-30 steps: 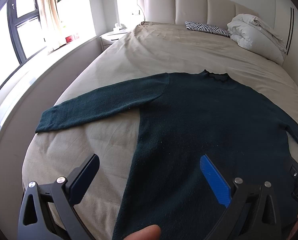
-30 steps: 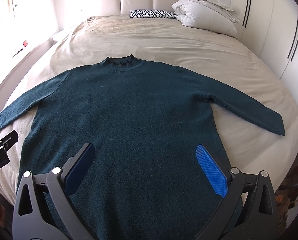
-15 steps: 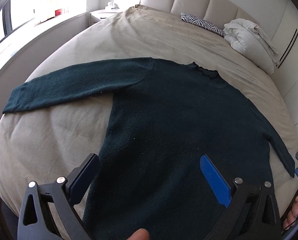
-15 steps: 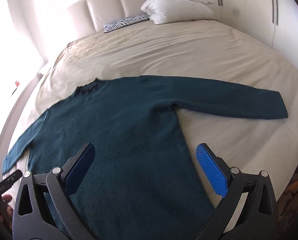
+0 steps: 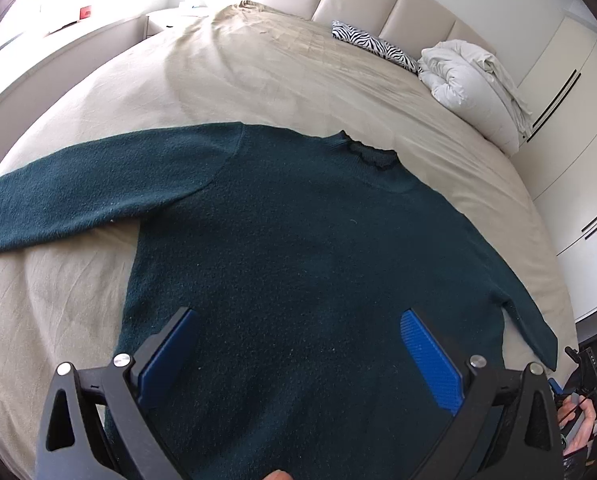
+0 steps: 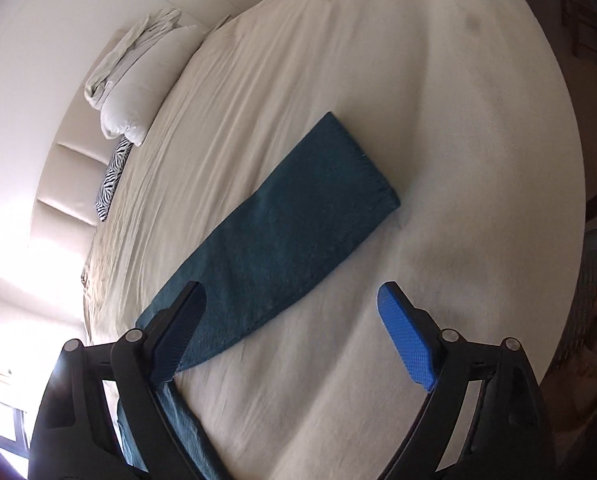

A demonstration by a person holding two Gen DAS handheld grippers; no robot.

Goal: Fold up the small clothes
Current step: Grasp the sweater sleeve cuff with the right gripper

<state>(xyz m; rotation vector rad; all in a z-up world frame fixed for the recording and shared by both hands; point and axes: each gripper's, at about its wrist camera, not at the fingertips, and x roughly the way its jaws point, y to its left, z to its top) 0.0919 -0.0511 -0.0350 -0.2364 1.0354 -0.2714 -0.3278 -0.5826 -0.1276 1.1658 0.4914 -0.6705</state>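
- Left sleeve (image 5: 78,192): stretched flat on the bed (image 5: 258,80), reaching out leftward from the sweater (image 5: 298,248) body, untouched.
- Left gripper (image 5: 298,344): hangs over the lower middle of the sweater, jaws spread wide with nothing between the pads; released, not touching the knit as far as the view shows.
- Sweater: laid face-up and spread on the beige sheet, collar (image 5: 370,154) pointing toward the headboard (image 5: 398,4), no fold made yet.
- Right sleeve (image 6: 290,224): lies straight out from the sweater body on bare sheet, its cuff (image 6: 362,160) the far end.
- Right gripper (image 6: 290,328): jaws have just been closing a little but stand well apart; released, holding nothing, with the sleeve passing under the dark finger and only sheet in most of the gap.
- Step in hand, as I judge it: approaching the right sleeve for the first fold.
- Next move likely calls for reaching further toward the cuff, lowering, pinching the knit alone without bunching sheet, then carrying it across onto the sweater body.
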